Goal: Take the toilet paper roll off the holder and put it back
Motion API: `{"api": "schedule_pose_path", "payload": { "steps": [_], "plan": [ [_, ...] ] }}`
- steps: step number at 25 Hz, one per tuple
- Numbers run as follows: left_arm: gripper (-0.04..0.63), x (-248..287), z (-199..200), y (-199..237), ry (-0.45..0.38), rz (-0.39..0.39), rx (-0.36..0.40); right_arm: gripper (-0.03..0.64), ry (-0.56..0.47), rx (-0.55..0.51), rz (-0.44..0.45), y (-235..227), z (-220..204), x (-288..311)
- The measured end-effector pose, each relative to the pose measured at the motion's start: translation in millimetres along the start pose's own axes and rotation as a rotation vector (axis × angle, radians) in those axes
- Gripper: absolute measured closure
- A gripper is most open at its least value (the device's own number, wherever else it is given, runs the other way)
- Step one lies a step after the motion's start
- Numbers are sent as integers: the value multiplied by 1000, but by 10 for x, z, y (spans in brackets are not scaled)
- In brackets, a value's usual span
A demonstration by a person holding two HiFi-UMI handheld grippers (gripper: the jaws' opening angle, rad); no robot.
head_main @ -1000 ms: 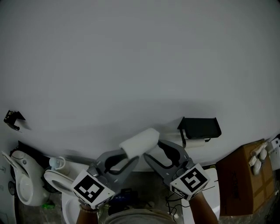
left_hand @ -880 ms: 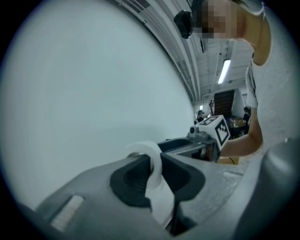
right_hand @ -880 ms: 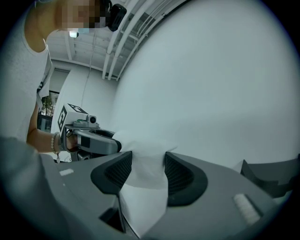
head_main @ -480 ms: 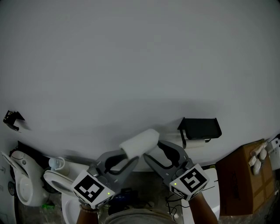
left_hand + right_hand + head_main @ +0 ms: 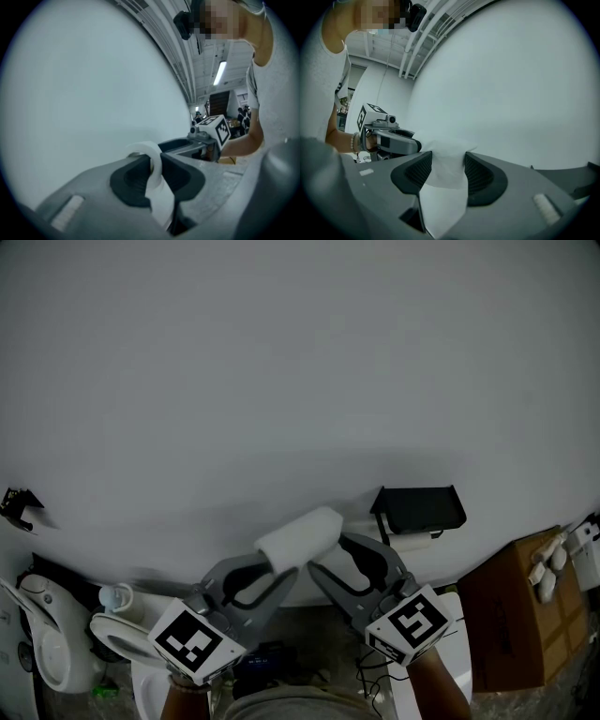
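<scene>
both the left hand-held gripper [image 5: 273, 570] and right hand-held gripper [image 5: 328, 561] pinch the toilet paper roll [image 5: 298, 536] before a white wall [image 5: 300, 381]; black holder [image 5: 419, 508] to their right, cardboard box [image 5: 511, 615] beyond.

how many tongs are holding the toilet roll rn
2. The left tongs pinch the toilet roll at its lower-left end. The right tongs clamp its paper from the lower right, near the black holder. Neither is hidden.

White wall [image 5: 300, 352]; toilet [image 5: 47, 648] btm left; cardboard box [image 5: 520, 615] btm right.
</scene>
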State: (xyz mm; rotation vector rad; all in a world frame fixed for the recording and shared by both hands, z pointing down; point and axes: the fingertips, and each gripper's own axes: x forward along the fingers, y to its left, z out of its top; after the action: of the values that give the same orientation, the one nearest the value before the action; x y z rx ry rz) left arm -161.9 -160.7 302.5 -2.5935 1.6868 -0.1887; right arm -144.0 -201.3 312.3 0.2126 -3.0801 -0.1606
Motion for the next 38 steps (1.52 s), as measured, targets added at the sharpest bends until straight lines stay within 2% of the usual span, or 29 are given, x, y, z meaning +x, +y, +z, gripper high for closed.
{"api": "schedule_pose_path", "payload": {
  "steps": [4, 10, 14, 22, 27, 34, 38],
  "plan": [
    [532, 114, 95, -4, -20, -36, 34, 393, -10, -10, -26, -113, 60, -62],
    [532, 395, 246, -50, -11, -76, 11, 393, -6, -24, -85, -397, 156, -218],
    [532, 786, 378, -58, -32, -116, 76, 393, -30, -38, -122, -773, 225, -369],
    [532, 760, 502, -104, -88, -196, 143, 393, -31, -82, -210, -742, 349, -452],
    [532, 1319, 677, -264, -98, -240, 141, 393, -26, -86, -261, -1239, 383, -802],
    [532, 1367, 611, -217, -123, -298, 143, 393, -7, -99, -343, -1276, 324, -788],
    [532, 1775, 609, -496, -107, -340, 139, 393, 19, -85, -387, -1567, 210, -1171]
  ]
}}
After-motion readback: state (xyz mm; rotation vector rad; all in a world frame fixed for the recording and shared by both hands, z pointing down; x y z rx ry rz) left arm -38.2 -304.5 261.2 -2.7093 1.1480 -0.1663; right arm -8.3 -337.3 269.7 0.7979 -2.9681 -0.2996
